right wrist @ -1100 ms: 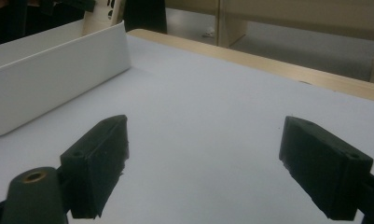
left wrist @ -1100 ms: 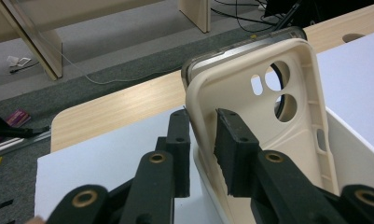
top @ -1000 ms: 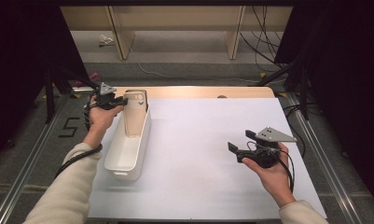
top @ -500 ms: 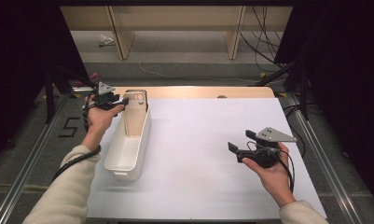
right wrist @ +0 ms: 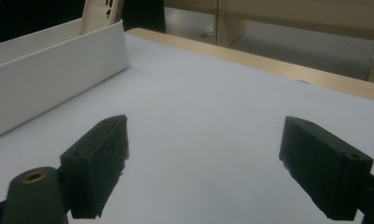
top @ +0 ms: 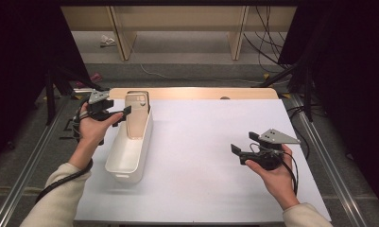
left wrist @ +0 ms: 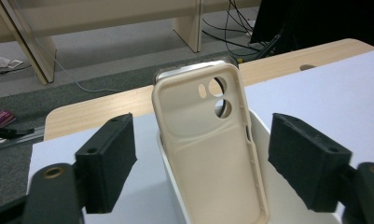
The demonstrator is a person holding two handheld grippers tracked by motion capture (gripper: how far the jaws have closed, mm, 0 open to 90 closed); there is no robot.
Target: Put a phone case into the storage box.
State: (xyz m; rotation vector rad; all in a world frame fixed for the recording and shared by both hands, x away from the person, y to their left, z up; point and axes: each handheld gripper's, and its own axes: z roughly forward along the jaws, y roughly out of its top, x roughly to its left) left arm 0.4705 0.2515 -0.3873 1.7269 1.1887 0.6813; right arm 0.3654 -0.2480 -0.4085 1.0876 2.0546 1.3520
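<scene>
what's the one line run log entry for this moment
left gripper: jaws just opening, pads clear of case | case: leans upright in bin | right gripper: open, nothing held, above table

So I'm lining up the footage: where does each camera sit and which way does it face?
High view: above the person's side, facing forward and down on the table; forearms, left gripper, right gripper.
Left gripper view: behind its open jaws, facing the beige phone case standing in the white bin.
Right gripper view: low along the table, open jaws.
All three share the bin.
</scene>
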